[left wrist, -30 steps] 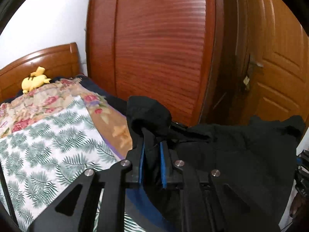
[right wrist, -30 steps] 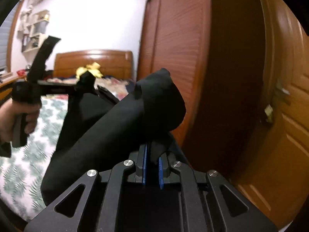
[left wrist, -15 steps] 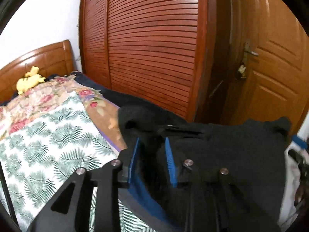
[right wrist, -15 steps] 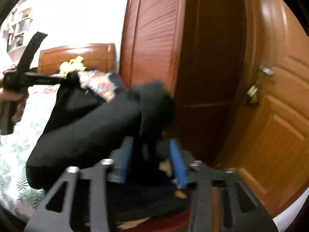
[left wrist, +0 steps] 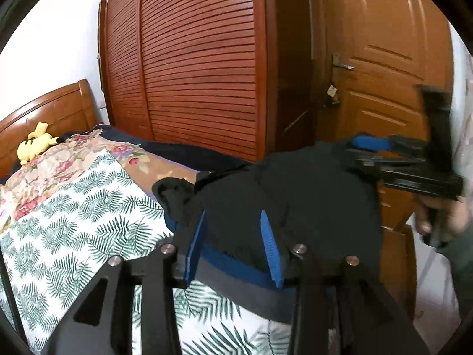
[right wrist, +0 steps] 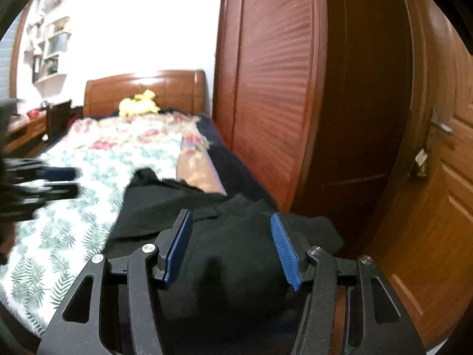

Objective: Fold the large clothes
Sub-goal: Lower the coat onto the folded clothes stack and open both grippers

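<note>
A black garment (right wrist: 236,254) lies bunched on the bed's (right wrist: 88,207) near corner, its shape unclear. The left gripper (left wrist: 233,236) and right gripper (right wrist: 233,245) are opening, pads apart around the cloth without pinching. A blurred hand (left wrist: 443,216) sits beside the garment.

Walls: white and brightly lit behind the headboard (right wrist: 145,88).
Wardrobe: red-brown wood with louvred sliding doors (left wrist: 201,68), standing just beside the bed.
Door: lighter orange wood with panels (left wrist: 384,94), a metal lever handle (left wrist: 341,63) on it.
Bed: leaf-print sheet (left wrist: 74,224), floral cover (right wrist: 133,136), yellow plush toy (left wrist: 35,145) by the headboard.
Shelves: white, high on the far wall (right wrist: 50,47).
</note>
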`<act>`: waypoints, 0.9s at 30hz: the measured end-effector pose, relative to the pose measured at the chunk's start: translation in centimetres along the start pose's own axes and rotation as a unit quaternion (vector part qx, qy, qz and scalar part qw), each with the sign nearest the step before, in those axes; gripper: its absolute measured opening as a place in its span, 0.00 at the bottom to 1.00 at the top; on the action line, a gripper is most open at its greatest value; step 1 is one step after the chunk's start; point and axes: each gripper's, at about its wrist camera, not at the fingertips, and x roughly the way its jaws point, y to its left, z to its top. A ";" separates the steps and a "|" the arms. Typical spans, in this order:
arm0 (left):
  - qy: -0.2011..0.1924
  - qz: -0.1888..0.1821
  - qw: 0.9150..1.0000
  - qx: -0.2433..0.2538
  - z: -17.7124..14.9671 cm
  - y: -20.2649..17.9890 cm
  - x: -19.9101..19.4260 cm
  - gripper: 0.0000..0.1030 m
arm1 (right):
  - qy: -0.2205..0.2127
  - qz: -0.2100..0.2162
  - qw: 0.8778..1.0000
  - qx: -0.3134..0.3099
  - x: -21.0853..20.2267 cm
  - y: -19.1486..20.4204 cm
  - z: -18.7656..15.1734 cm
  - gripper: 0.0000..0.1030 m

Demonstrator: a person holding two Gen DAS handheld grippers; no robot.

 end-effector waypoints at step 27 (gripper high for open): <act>-0.005 0.071 0.997 -0.043 -8.4 3.8 -17.0 0.36 | 0.017 -0.030 0.999 0.009 -3.7 8.5 -2.0 0.71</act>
